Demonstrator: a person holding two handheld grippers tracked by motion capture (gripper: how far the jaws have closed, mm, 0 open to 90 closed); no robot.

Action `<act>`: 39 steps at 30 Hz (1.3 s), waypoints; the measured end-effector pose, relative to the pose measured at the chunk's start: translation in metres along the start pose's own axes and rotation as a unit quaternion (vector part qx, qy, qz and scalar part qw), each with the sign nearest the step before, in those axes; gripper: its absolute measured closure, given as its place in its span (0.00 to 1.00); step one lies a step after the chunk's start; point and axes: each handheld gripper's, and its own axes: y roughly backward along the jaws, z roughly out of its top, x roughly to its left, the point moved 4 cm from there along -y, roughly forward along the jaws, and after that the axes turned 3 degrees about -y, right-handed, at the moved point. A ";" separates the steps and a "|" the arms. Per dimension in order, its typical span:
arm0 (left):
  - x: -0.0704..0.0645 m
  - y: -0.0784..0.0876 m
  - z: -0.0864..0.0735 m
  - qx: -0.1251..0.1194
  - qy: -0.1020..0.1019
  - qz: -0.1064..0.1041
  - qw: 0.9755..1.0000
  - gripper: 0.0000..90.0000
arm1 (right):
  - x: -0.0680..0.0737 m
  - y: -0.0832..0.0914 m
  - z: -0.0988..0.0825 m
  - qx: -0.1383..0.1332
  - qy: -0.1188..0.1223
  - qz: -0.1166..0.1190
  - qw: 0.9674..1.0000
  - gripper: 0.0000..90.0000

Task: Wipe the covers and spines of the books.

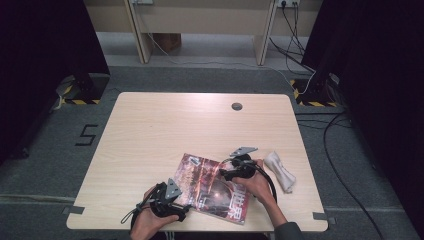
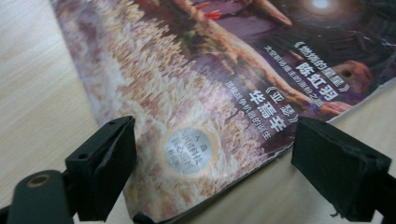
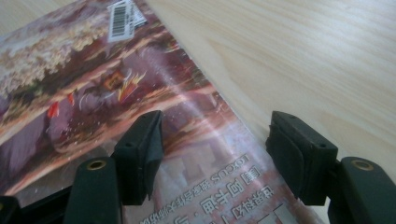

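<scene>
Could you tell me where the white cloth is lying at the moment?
In the high view the white cloth lies on the table near its right edge, just right of the right tool and the magazine.

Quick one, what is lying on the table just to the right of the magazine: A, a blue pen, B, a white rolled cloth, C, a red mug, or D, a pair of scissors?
B: in the high view a white rolled cloth lies on the wooden table just past the magazine, beside the right gripper.
</scene>
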 end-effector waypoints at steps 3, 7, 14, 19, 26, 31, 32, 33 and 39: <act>0.009 -0.002 0.002 0.002 0.005 0.013 1.000 0.14 | 0.000 0.009 -0.008 0.003 -0.004 -0.014 1.000 0.40; 0.022 -0.005 0.005 0.006 0.015 0.031 0.999 0.14 | 0.004 0.021 -0.020 0.008 -0.001 -0.026 1.000 0.40; 0.048 -0.015 0.013 0.003 0.041 0.071 0.997 0.16 | 0.013 0.038 -0.041 0.006 -0.002 -0.021 1.000 0.40; 0.057 -0.022 0.019 0.002 0.050 0.079 0.996 0.16 | 0.020 0.046 -0.052 0.004 -0.012 -0.015 1.000 0.41; 0.061 -0.025 0.022 -0.006 0.061 0.074 0.995 0.19 | 0.022 0.049 -0.056 0.006 -0.015 -0.012 1.000 0.41; 0.053 -0.017 0.015 -0.011 0.072 0.043 0.996 0.21 | 0.019 0.050 -0.055 0.004 -0.027 -0.008 1.000 0.45; 0.050 -0.015 0.013 -0.013 0.073 0.036 0.997 0.21 | 0.018 0.050 -0.055 0.000 -0.029 -0.010 1.000 0.45; 0.045 -0.012 0.011 -0.013 0.072 0.027 0.997 0.21 | 0.017 0.049 -0.054 -0.002 -0.031 -0.009 0.999 0.45; 0.026 -0.005 0.006 -0.017 0.061 0.008 0.998 0.21 | 0.013 0.048 -0.044 -0.019 -0.036 -0.005 0.999 0.45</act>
